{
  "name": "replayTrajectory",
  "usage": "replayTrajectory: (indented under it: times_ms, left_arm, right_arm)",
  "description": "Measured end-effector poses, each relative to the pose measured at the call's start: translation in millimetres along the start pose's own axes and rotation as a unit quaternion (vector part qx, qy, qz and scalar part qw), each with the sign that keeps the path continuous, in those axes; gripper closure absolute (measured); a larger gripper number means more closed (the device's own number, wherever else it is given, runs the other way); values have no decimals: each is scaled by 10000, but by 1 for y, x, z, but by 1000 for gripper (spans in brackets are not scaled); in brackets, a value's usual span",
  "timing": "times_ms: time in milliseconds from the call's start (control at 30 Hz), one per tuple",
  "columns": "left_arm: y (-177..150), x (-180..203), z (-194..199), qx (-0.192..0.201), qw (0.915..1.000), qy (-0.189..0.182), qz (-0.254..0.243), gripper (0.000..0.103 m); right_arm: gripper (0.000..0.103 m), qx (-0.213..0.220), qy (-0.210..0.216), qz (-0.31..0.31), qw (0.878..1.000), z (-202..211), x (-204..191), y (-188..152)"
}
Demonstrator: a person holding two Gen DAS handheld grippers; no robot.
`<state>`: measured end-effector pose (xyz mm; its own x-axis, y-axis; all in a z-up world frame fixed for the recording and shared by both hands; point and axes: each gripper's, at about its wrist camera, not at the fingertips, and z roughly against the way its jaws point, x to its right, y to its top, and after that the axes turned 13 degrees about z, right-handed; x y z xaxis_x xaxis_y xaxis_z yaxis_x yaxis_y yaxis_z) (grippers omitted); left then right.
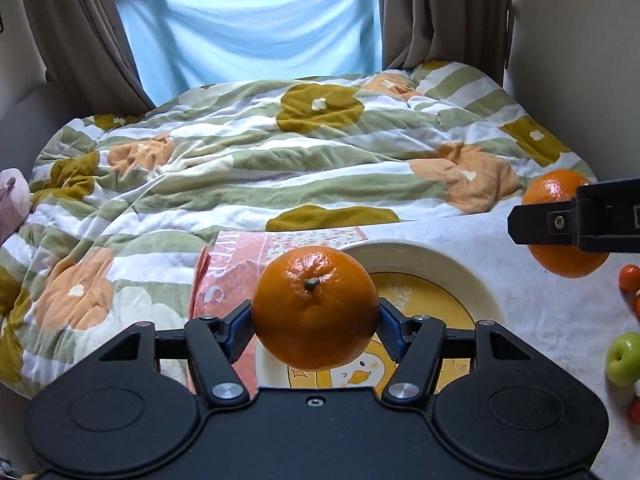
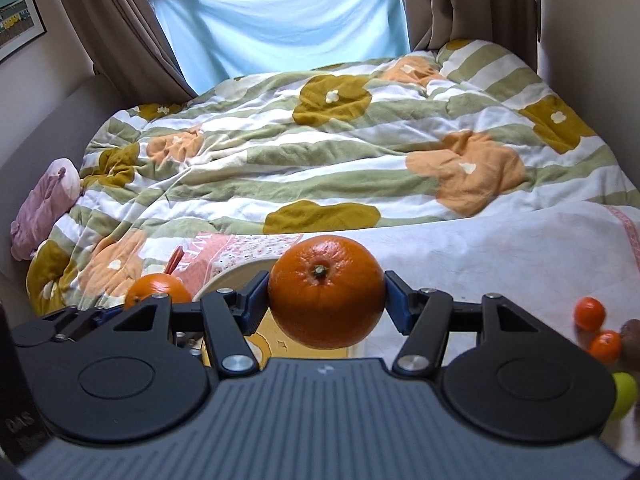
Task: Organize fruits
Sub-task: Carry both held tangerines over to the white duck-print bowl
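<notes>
My left gripper [image 1: 315,326] is shut on an orange [image 1: 315,308] and holds it above the near left part of a cream and yellow plate [image 1: 452,276]. My right gripper [image 2: 326,304] is shut on a second orange [image 2: 326,294], held above the white sheet just right of the plate [image 2: 232,280]. In the left wrist view the right gripper's finger [image 1: 576,216] and its orange [image 1: 560,192] show at the right edge. In the right wrist view the left gripper's orange [image 2: 158,290] shows at lower left.
Small tangerines [image 1: 629,278] and a green apple [image 1: 624,358] lie on the white sheet to the right; they also show in the right wrist view [image 2: 590,314]. A pink book [image 1: 236,268] lies under the plate. A flowered quilt [image 1: 260,160] covers the bed beyond.
</notes>
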<state>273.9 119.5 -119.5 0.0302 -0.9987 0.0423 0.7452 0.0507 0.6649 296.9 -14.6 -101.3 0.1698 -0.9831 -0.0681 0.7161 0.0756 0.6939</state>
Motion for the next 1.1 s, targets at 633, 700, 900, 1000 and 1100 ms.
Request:
replayTrajectory:
  times_ms: [633,700,900,1000,1100]
  left_arm:
    - [-3,10,-68,-349,9968,-351,-634,30]
    - [0,9,-61,-231,9967,-398,-672,8]
    - [2,1,-46,-210,9962,-347,-772,4]
    - [-3,-9,-39,-221,9965,-359,-720,4]
    - [-8,-17,-35,-279,9974,-286,-603,4]
  right_arm:
    - [28,-496,-236,-161,9984,-61,-3,-1]
    - [28,-485,-231,-140,9985,-61,-3,0]
    - [28,-473,-236,-111,9985,-61,-2,3]
    - [28,-544,-241,-19,9982,-65,-3,3]
    - [28,-597,-161,-27,9981,-72,-4,1]
